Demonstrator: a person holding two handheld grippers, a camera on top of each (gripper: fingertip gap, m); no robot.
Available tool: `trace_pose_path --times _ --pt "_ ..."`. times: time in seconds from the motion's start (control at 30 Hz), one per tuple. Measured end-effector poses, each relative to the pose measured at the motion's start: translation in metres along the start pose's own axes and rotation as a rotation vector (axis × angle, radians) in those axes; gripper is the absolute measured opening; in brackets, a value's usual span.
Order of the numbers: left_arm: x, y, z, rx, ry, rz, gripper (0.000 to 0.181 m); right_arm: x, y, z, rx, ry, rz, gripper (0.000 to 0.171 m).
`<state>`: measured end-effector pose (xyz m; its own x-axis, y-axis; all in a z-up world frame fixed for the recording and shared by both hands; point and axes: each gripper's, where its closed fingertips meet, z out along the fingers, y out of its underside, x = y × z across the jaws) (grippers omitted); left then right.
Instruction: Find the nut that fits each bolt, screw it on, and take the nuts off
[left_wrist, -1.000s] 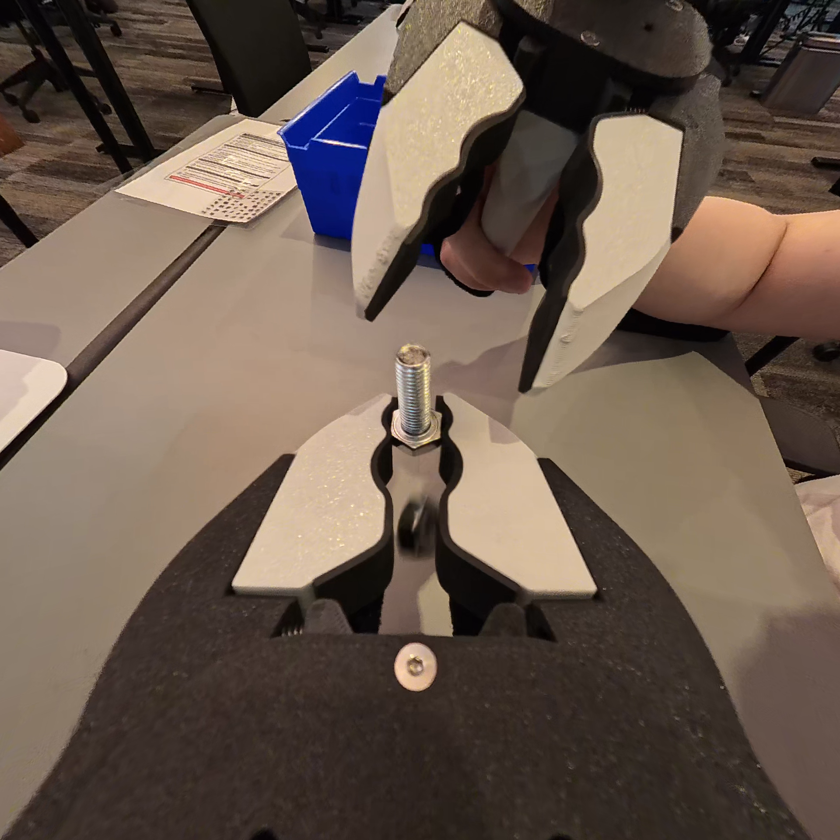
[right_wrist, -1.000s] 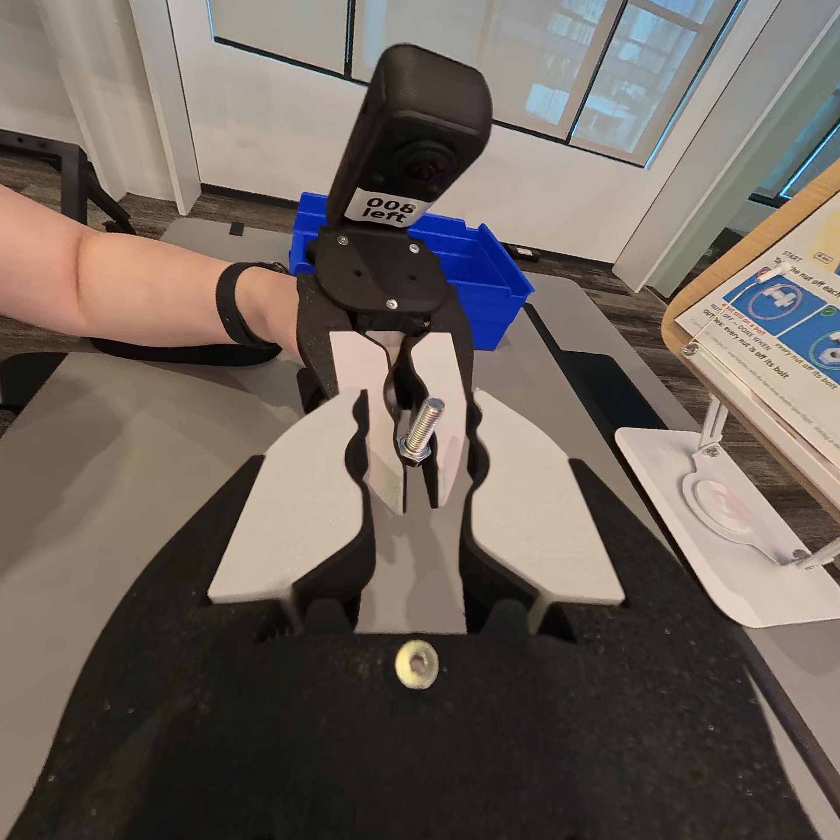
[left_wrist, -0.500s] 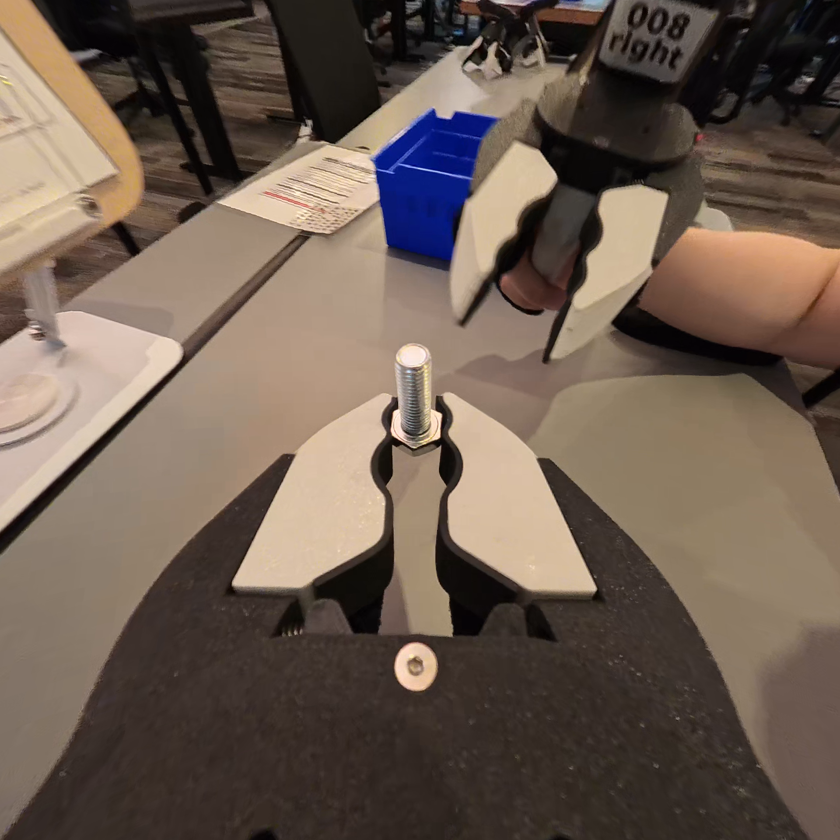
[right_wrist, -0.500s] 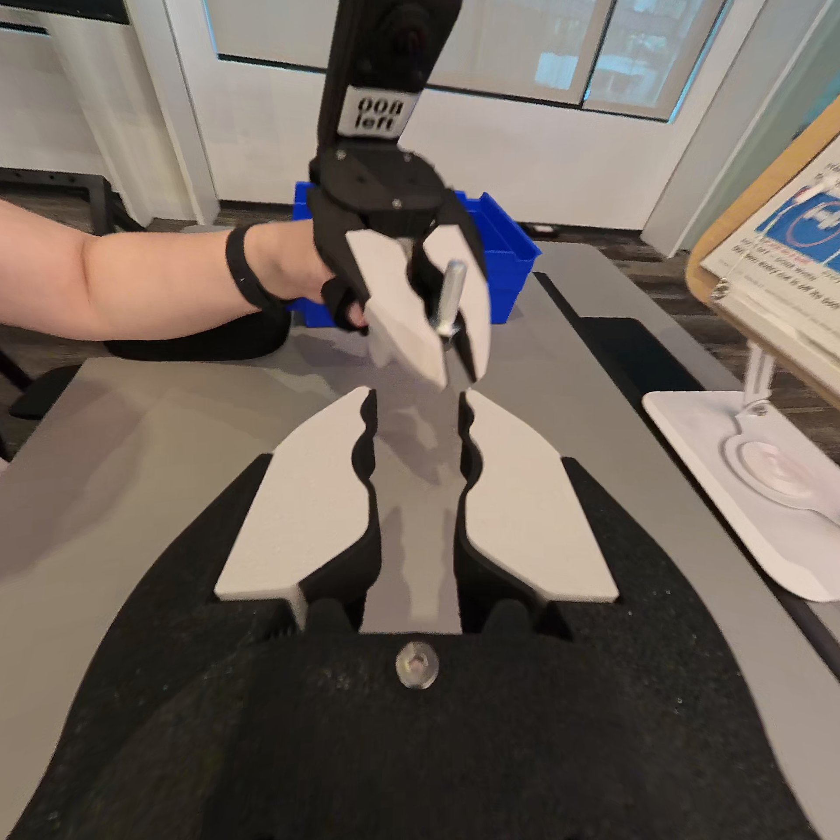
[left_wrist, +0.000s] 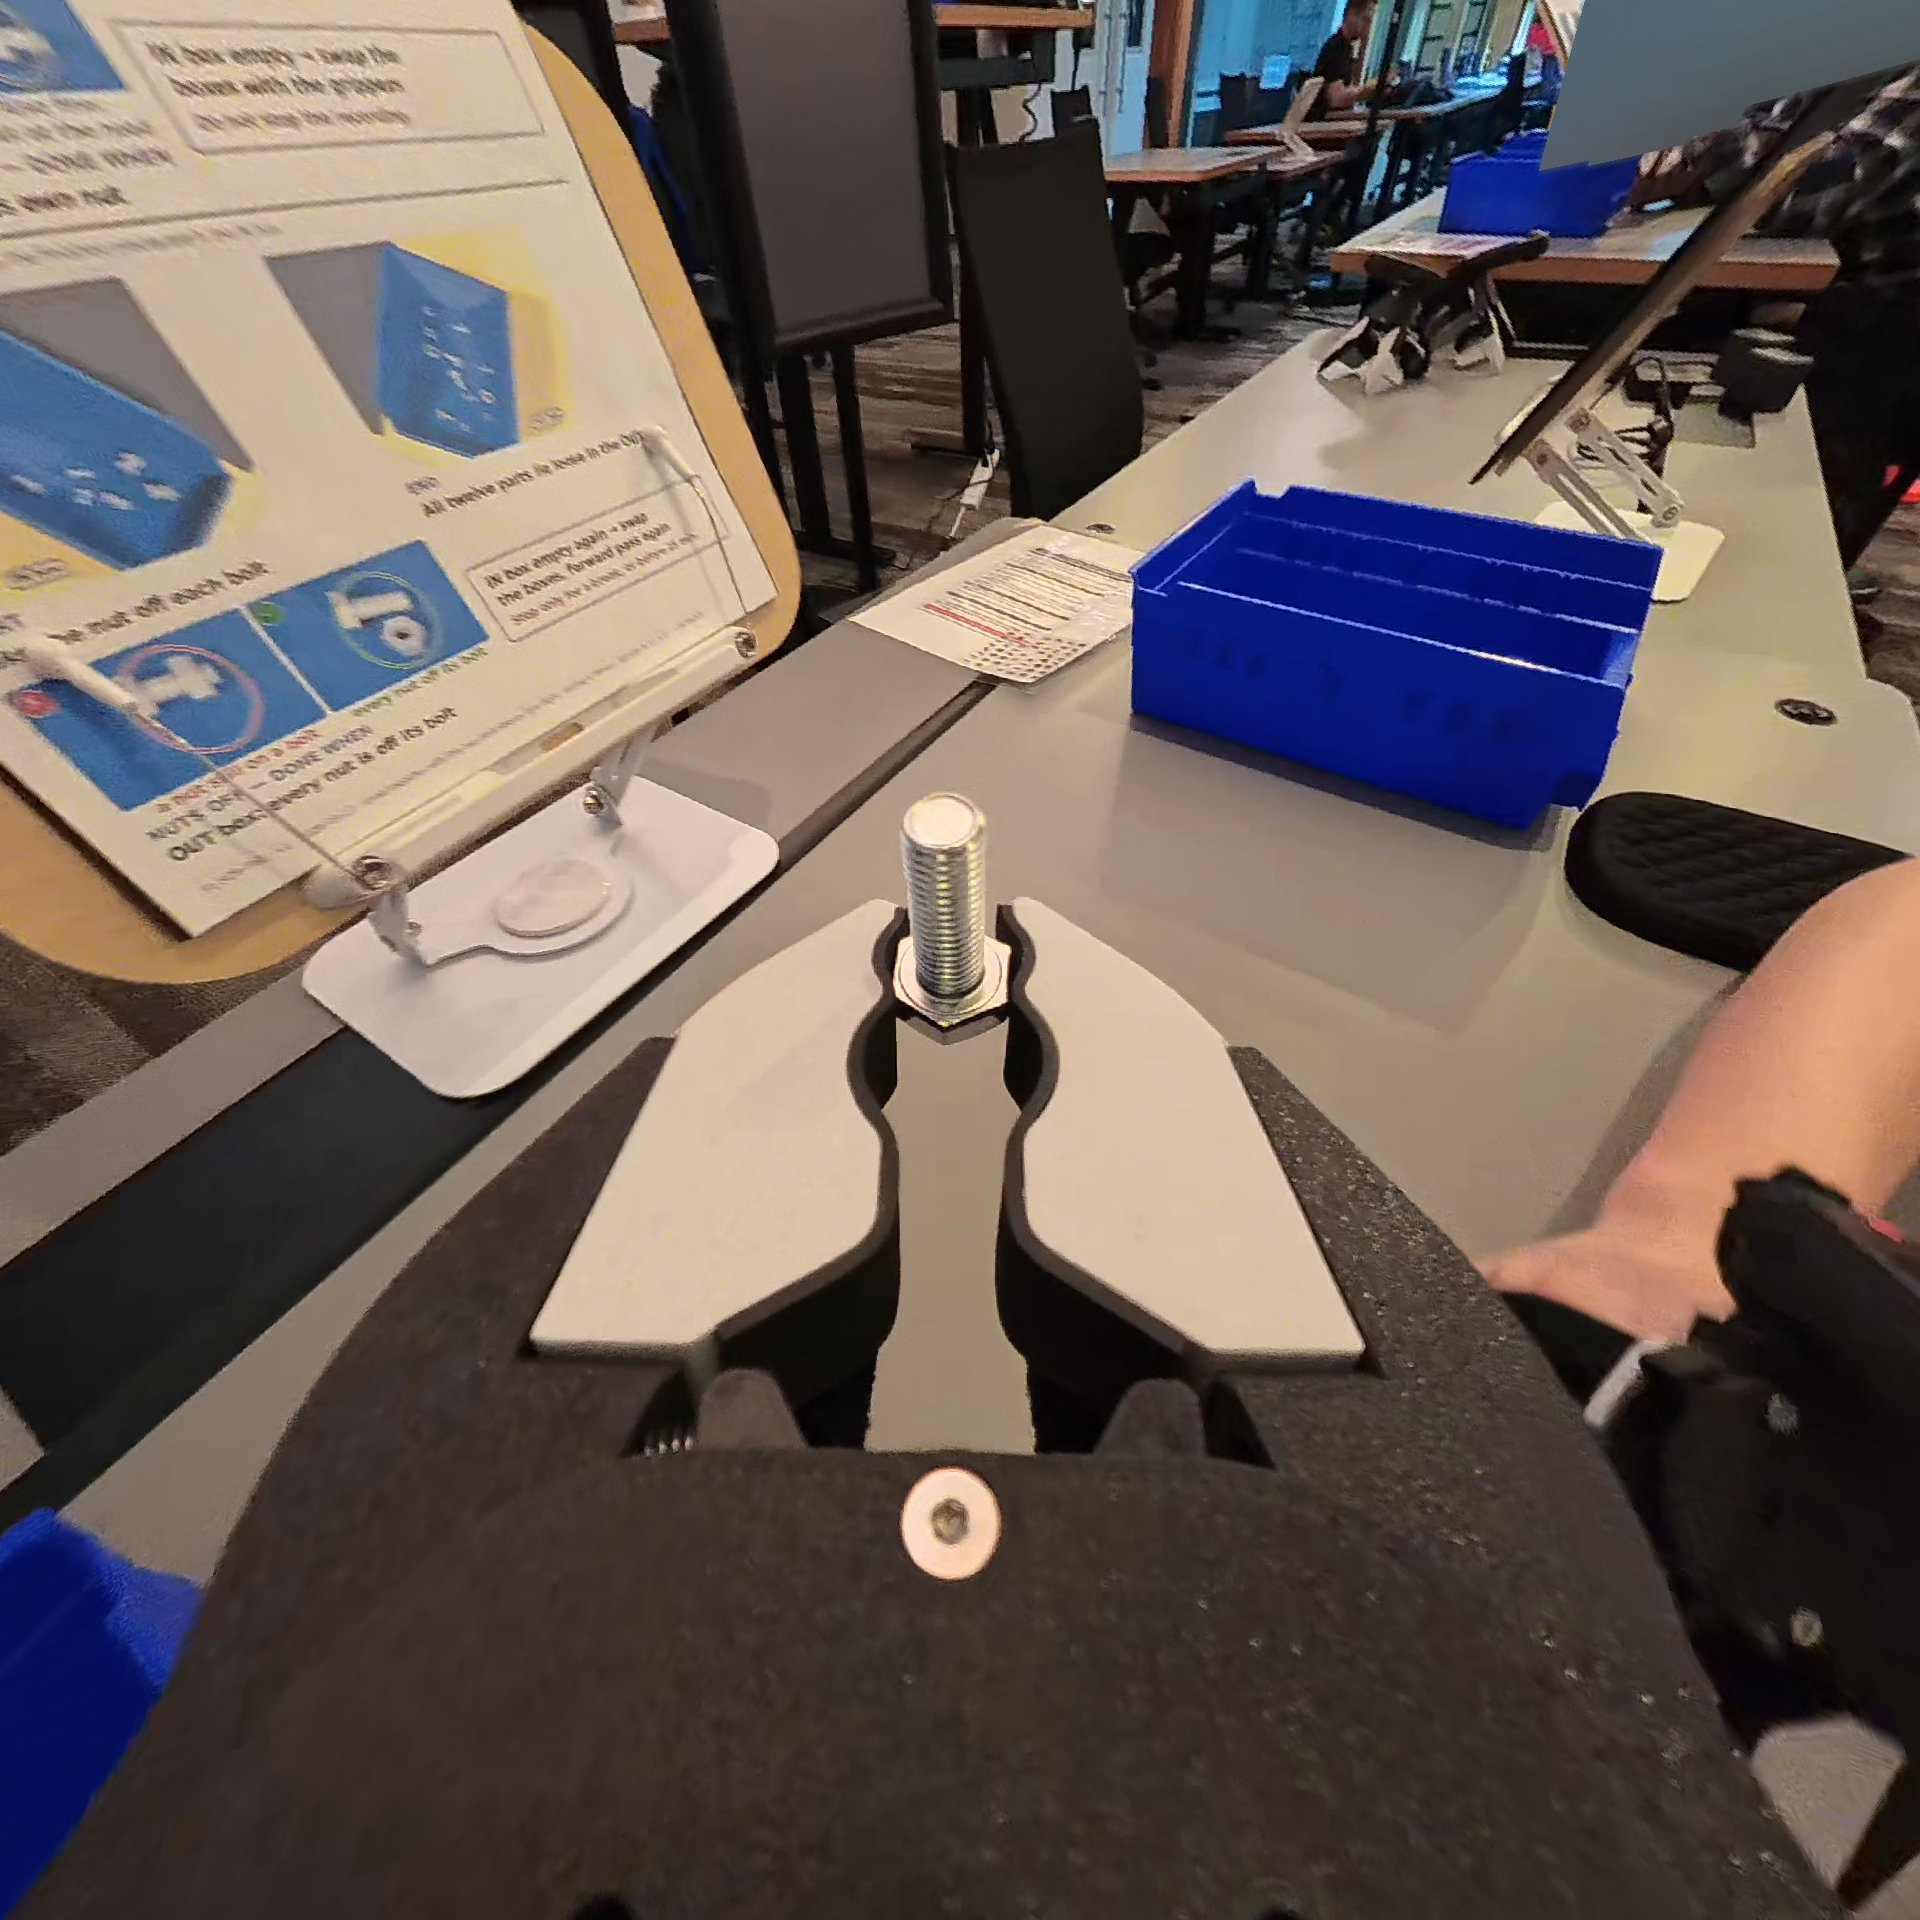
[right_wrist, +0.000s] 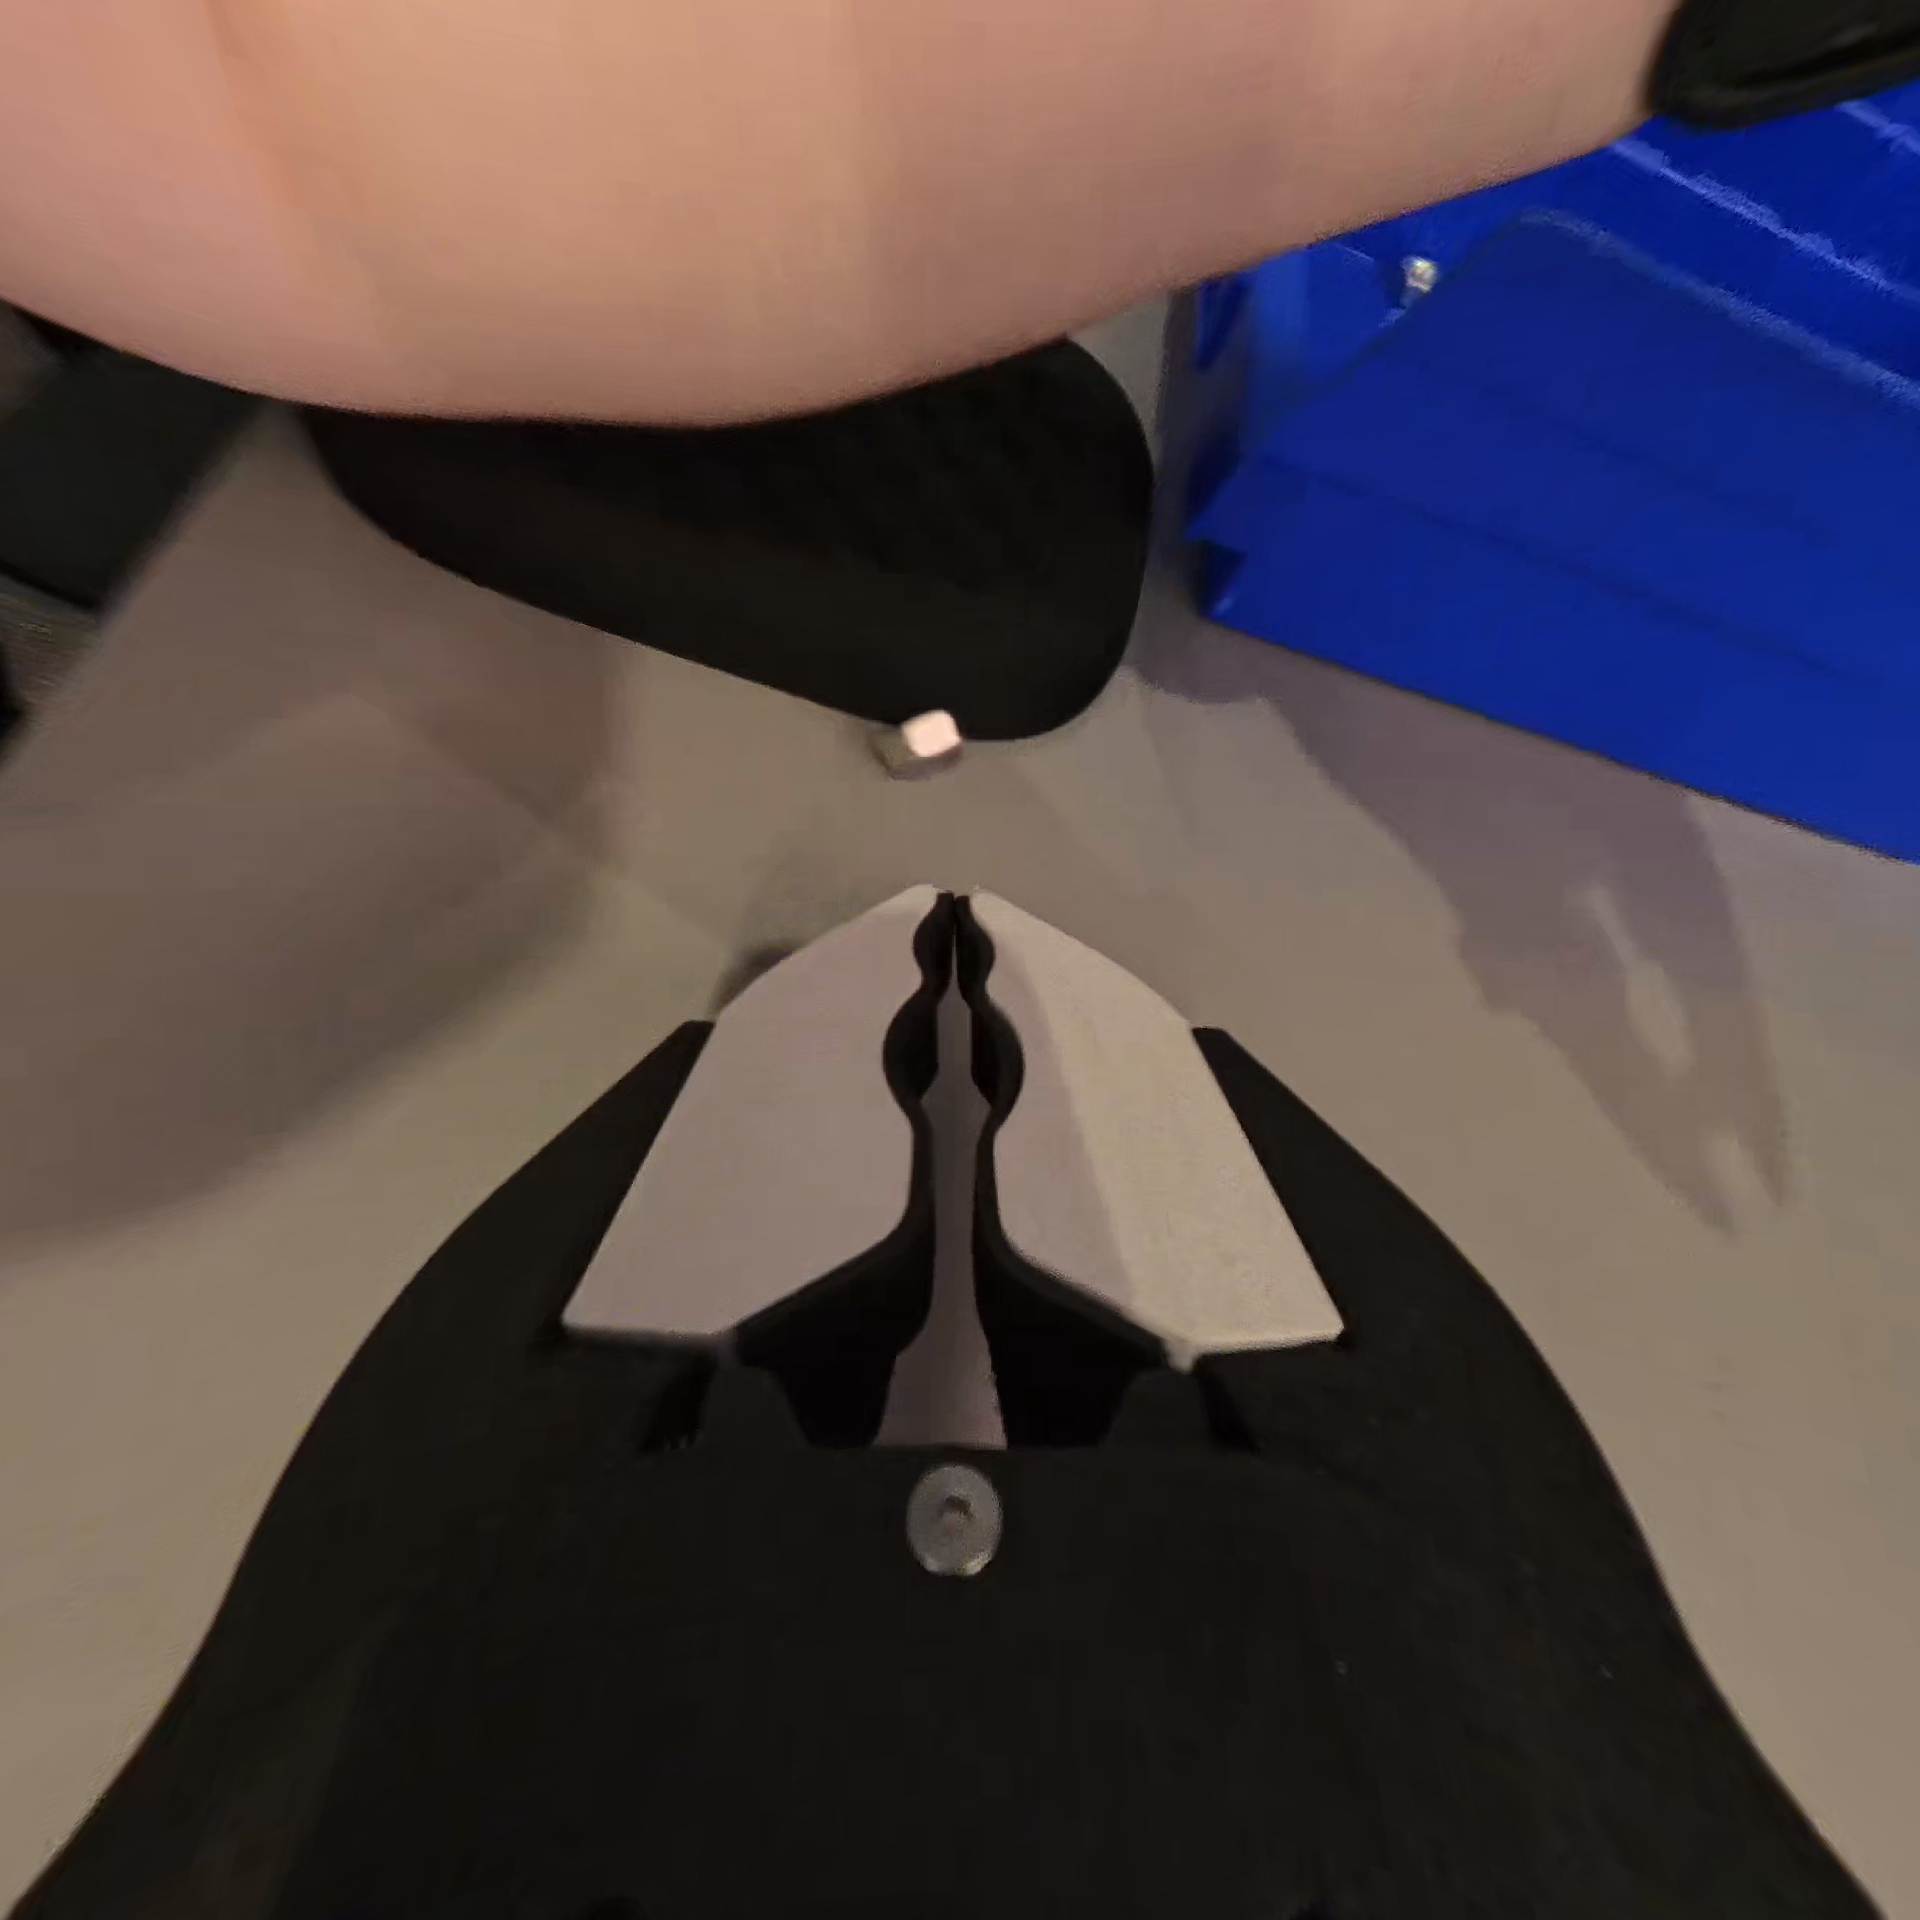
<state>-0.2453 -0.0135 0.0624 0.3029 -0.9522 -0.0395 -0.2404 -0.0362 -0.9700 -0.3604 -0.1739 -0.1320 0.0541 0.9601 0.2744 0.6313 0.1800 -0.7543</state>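
Left wrist view: the left claw (left_wrist: 948, 971) is clamped on the hex head of a threaded silver steel bolt (left_wrist: 943, 902), standing upright above the grey counter (left_wrist: 1299, 883). Beyond it sit a blue plastic bin (left_wrist: 1382, 649) and a tilted instruction board (left_wrist: 312, 436).

Right wrist view: the right claw (right_wrist: 951, 906) is pressed together and empty. A small silver hex nut (right_wrist: 923, 742) lies on the counter just ahead, touching a black padded armrest (right_wrist: 790, 561) beneath a forearm (right_wrist: 727, 187).

bright indoor light, wide-angle distortion, right view blurred

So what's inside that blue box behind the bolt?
The blue box shows only bare ribbed floor from here; its near wall hides the front part, so nuts could lie there unseen.
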Motion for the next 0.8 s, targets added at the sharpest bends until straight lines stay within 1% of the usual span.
trace_pose_path --times 0.07,0.13,0.23,0.3,0.43,0.53,0.7,0.8 --pt "-0.002 -0.004 -0.008 0.015 -0.002 -0.003 0.015 -0.004 -0.002 0.013 -0.01 -0.024 0.008 0.0" --pt "-0.004 -0.008 -0.014 0.03 -0.011 0.0 0.015 -0.011 -0.007 0.019 0.014 -0.107 0.069 0.002" --pt "-0.005 -0.013 -0.021 0.045 -0.006 0.003 0.015 -0.017 -0.016 0.02 0.055 -0.182 0.141 0.015" --pt "-0.004 -0.016 -0.024 0.056 0.001 0.0 0.015 -0.025 -0.02 0.019 0.074 -0.237 0.141 0.022" --pt "-0.002 -0.021 -0.029 0.068 0.003 0.009 0.015 -0.022 -0.016 0.029 0.025 -0.187 0.098 0.023" --pt "0.0 -0.023 -0.031 0.077 0.012 0.009 0.015 -0.02 -0.019 0.033 0.025 -0.193 0.11 0.024" --pt "0.0 -0.021 -0.029 0.073 0.019 0.002 0.015 -0.022 -0.014 0.042 -0.043 -0.251 0.121 0.025" --pt "0.0 -0.02 -0.028 0.066 0.023 0.0 0.015 -0.023 -0.015 0.044 -0.047 -0.239 0.11 0.023"
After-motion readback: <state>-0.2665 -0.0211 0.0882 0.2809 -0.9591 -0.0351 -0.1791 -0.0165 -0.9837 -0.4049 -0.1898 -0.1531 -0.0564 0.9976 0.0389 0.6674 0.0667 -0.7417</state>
